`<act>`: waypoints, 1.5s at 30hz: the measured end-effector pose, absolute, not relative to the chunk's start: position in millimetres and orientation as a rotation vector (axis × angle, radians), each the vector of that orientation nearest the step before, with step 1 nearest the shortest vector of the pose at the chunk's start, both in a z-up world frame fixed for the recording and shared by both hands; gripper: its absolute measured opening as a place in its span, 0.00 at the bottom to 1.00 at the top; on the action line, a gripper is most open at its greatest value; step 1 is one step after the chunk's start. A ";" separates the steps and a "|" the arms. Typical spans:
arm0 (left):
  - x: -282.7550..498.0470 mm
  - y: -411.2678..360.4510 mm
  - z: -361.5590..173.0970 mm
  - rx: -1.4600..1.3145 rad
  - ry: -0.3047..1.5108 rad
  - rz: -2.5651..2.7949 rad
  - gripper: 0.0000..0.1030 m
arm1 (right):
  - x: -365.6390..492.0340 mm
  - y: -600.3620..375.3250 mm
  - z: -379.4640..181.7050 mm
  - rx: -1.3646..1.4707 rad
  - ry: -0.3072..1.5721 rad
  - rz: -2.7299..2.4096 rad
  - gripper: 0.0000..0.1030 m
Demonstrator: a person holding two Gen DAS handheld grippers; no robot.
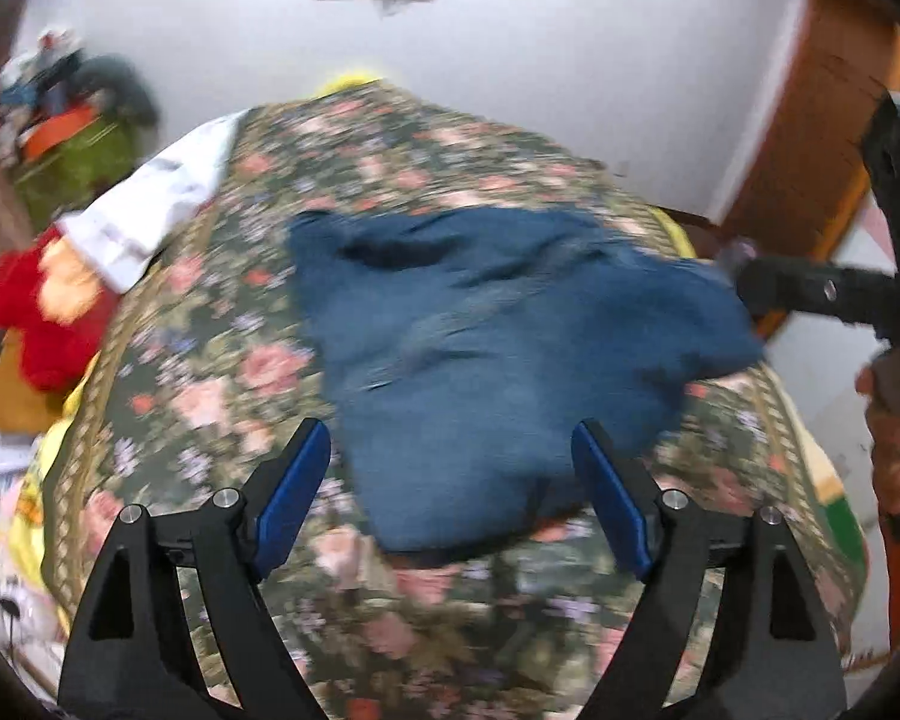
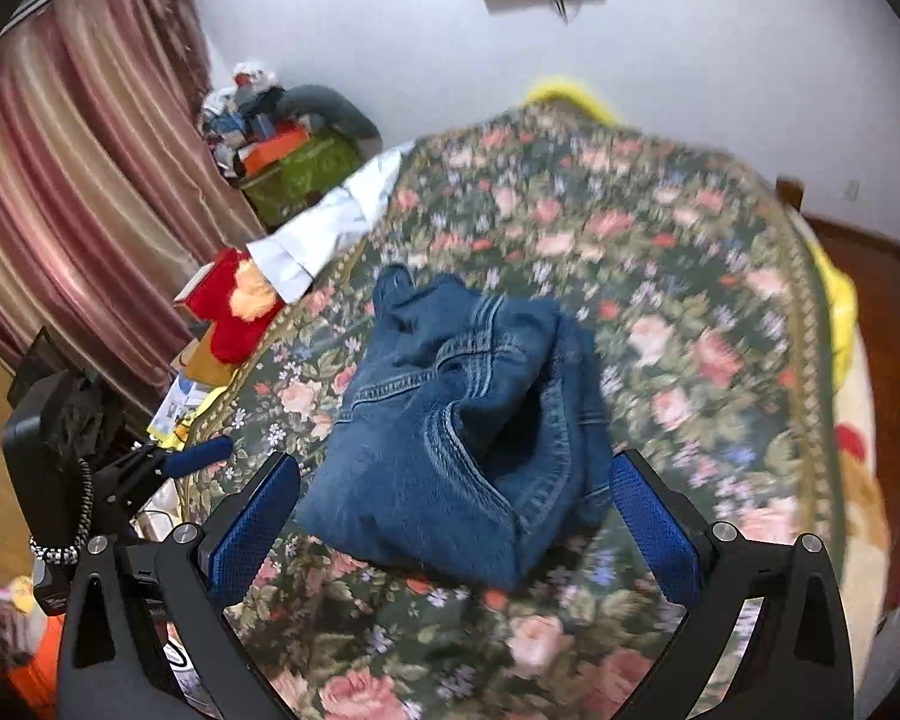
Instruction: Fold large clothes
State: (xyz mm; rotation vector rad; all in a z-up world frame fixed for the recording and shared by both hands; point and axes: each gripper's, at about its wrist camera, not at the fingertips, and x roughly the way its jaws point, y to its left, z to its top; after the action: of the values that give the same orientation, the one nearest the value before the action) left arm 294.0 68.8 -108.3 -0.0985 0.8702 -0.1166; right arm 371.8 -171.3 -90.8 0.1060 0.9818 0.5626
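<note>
A folded bundle of blue denim jeans point(image 1: 510, 330) point(image 2: 450, 420) lies on a bed covered by a floral bedspread point(image 1: 240, 360) point(image 2: 660, 276). My left gripper point(image 1: 450, 438) hovers over the bundle's near end, open, its blue pads clear of the cloth. Also open, my right gripper point(image 2: 456, 462) stands with the bundle showing between its fingers but not pressed by them. In the left wrist view a black finger point(image 1: 798, 291) of the right gripper reaches in by the bundle's right corner, held by a hand point(image 1: 894, 456). The left gripper's blue fingertip point(image 2: 204, 456) shows at the left of the right wrist view.
A white garment point(image 1: 156, 198) point(image 2: 324, 234) hangs over the bed's left edge beside a red plush toy point(image 1: 36, 312) point(image 2: 234, 312). Behind stand a cluttered green box point(image 2: 300, 174), a striped curtain point(image 2: 78, 180) and a white wall. A wooden frame point(image 1: 810, 138) rises at the right.
</note>
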 end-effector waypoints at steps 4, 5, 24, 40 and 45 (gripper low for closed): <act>309.4 85.6 -136.5 -0.181 0.945 -0.092 0.80 | 388.6 -172.5 -132.8 0.097 1.081 0.499 1.00; 312.7 85.2 -145.3 -0.190 0.970 -0.094 0.80 | 390.1 -177.1 -141.0 0.105 1.095 0.496 1.00; 317.7 101.1 -160.7 -0.217 0.978 -0.117 0.91 | 389.5 -208.0 -162.4 0.059 1.171 0.518 1.00; 408.7 131.6 -219.4 -0.464 1.080 -0.207 0.96 | 487.7 -184.6 -221.4 0.287 1.350 0.711 1.00; 420.7 141.9 -246.9 -0.619 1.110 -0.282 1.00 | 494.6 -176.0 -229.5 0.265 1.329 0.766 1.00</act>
State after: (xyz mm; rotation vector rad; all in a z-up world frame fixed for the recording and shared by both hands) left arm 420.7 141.9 -246.9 -0.6189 1.1097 -0.2817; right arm 494.6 -176.0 -229.5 0.2649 1.3290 0.7663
